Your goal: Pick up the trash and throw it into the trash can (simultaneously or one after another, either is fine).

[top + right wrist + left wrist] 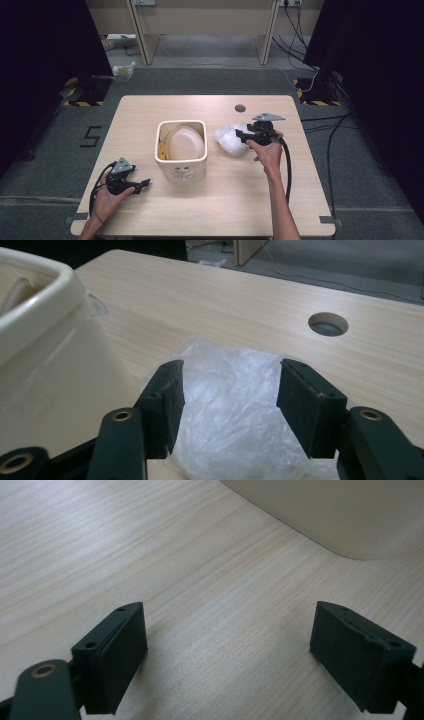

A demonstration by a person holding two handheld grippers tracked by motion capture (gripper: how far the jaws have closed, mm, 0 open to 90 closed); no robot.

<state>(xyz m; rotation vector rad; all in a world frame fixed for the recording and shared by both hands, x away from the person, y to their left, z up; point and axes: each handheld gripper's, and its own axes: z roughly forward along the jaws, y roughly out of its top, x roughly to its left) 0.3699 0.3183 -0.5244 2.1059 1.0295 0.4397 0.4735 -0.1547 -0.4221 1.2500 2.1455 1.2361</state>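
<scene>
A crumpled clear plastic bag (229, 139) lies on the wooden table (225, 200), just right of a cream square bin (181, 167). My right gripper (241, 135) hangs over the bag from the right. In the right gripper view its jaws stand open (230, 400) with the bag (225, 440) bunched between and below them, and the pads do not press on it. The bin's wall (50, 365) is close on the left. My left gripper (144, 184) rests near the table's front left, open (227, 650), with bare wood between its pads.
The bin holds a pale rounded thing (184, 141). A round cable hole (240, 108) sits in the table behind the bag. The bin's lower corner (340, 515) lies ahead of the left gripper. Dark curtains flank the table and cables run on the floor at the right.
</scene>
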